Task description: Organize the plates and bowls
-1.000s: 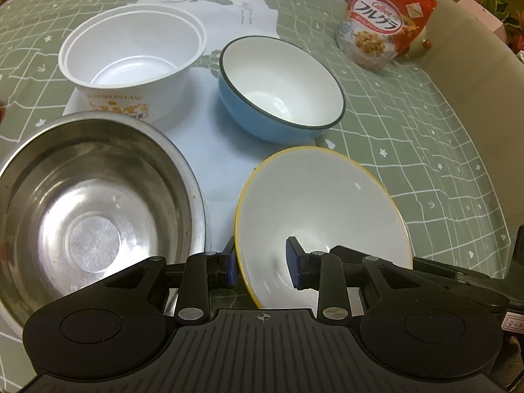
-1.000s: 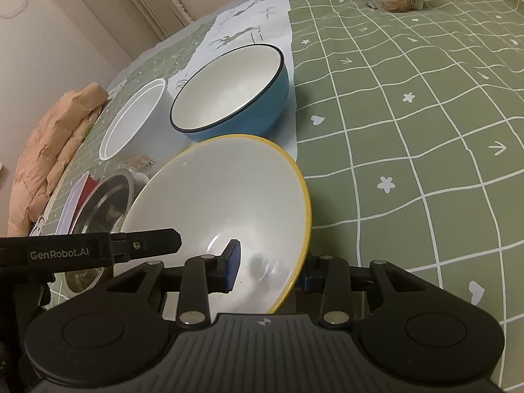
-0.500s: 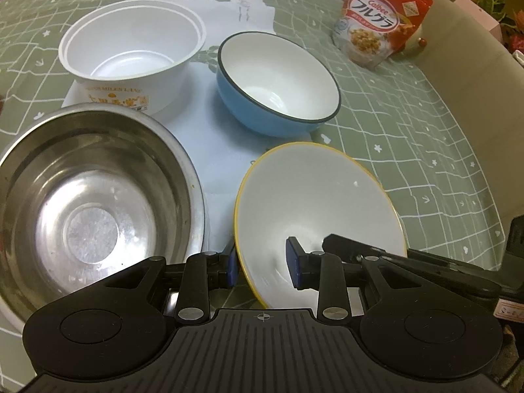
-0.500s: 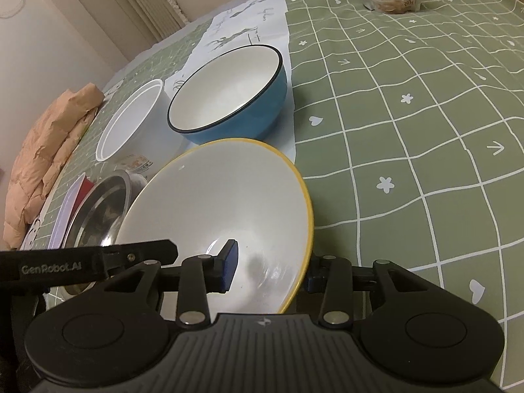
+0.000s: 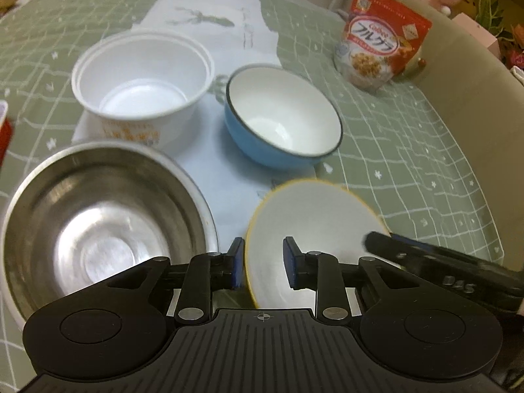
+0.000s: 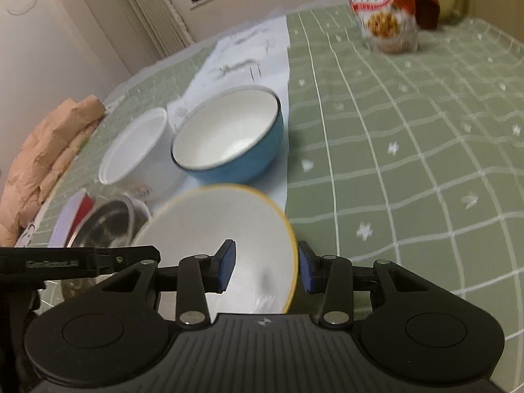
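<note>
A white bowl with a yellow rim is held tilted above the table between both grippers. My left gripper is shut on its left rim. My right gripper is shut on its right rim. A blue bowl with a white inside stands beyond it. A white plastic tub stands to the left of the blue bowl. A steel bowl sits at the near left.
A red cereal bag stands at the far right on the green checked tablecloth. A white paper sheet lies under the bowls. Crumpled brown paper lies at the left table edge.
Both grippers have lifted the yellow-rimmed bowl and pulled back, so the other bowls look farther away. The view is blurred by the motion.
</note>
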Demonstrator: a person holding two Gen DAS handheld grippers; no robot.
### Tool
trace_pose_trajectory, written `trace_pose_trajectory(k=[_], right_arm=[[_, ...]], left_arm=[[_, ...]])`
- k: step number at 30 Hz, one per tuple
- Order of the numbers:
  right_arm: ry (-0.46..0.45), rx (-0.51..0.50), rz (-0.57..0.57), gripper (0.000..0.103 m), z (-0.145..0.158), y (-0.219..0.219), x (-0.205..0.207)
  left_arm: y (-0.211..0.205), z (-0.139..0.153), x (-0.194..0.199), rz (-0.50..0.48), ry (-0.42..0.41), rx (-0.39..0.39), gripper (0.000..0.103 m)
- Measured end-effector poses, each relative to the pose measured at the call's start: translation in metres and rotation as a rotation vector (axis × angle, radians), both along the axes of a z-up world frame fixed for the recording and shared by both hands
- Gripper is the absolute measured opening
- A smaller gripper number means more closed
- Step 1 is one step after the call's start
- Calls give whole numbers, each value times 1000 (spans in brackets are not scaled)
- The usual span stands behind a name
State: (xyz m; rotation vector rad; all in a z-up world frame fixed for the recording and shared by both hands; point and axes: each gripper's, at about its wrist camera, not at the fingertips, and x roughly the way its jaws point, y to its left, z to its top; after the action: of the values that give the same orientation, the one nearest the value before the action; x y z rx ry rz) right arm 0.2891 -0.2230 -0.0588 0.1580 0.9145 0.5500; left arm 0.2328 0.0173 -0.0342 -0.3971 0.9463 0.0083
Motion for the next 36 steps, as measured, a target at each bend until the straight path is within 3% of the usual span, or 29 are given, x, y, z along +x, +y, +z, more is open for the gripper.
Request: trace_pose_trajectory(k=[8,11,13,15,18,22,26,29,36], right_arm=[[-100,-131,-19,53,26,0,20],[-105,-184,-17,58,28,6,31],[-89,-200,7,67,28,11,39],[-61,-200,45,69,29,15,48],[-47,-229,64,75,30,22,57],[-111,-298,30,83,39,32,68],[-133,-291,76,84,45,45,78],[-14,-207,113,83,37,50,100],[135,-106,24,59,4,54,151]], left_arm=[[9,14,21,-4,-53,22,28],[14,15,34,-7,-60,22,28],[18,14,43,-10,-62,24,28],[23,13,52,-12,-63,24,28],[34,10,64,-8,-61,-16,28],[53,4,82,43,-67,-87,28],[65,-5,100,91,-58,-117,28],[60,-9,112,75,-49,-88,27],[43,-14,130,35,-25,19,27]])
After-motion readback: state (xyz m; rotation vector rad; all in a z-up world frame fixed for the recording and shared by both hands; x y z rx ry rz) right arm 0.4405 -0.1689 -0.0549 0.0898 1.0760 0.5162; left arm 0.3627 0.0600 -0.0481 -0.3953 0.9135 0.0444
